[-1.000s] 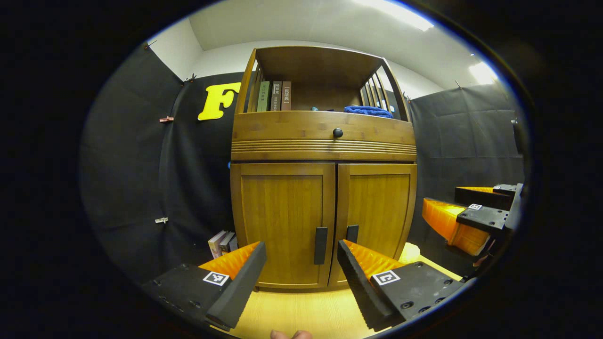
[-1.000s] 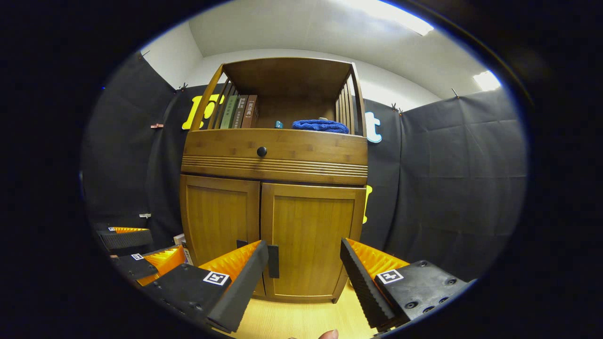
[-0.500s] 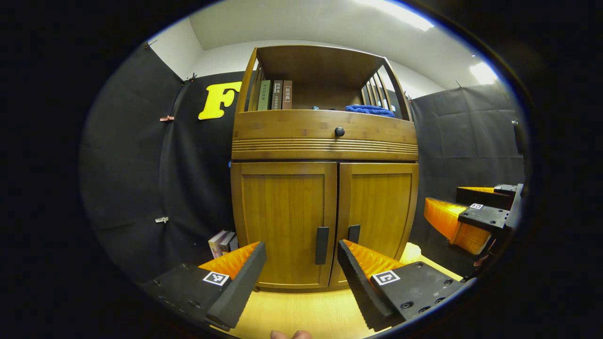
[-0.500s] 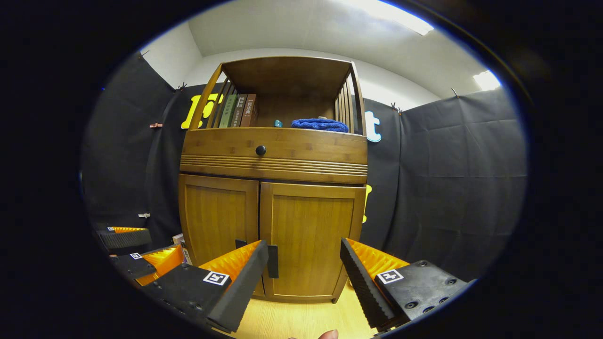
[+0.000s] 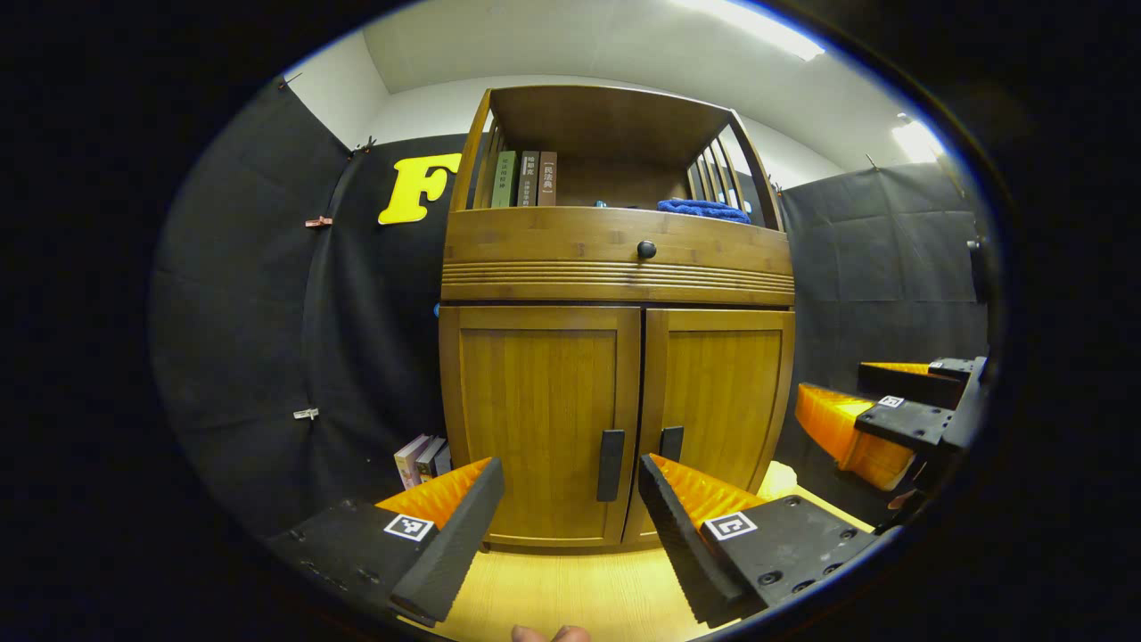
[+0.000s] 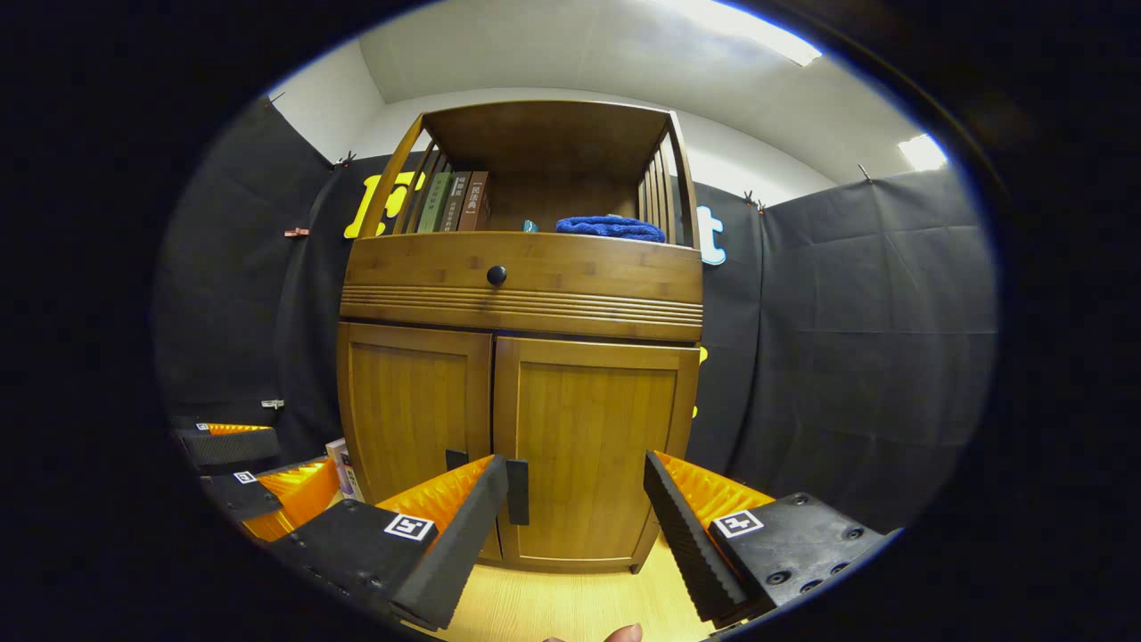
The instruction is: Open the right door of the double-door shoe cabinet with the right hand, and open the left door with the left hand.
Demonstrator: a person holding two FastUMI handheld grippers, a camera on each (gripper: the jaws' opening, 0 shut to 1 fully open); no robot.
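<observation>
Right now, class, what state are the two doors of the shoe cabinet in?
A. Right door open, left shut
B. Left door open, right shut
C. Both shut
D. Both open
C: in the left gripper view the left door and right door lie flush with the cabinet front, their handles side by side at the middle seam.

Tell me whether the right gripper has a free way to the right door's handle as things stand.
Probably yes. The right gripper is open and faces the right door's handle, which shows just inside its left finger; nothing stands between them. It is not touching yet, and both doors look closed.
</observation>
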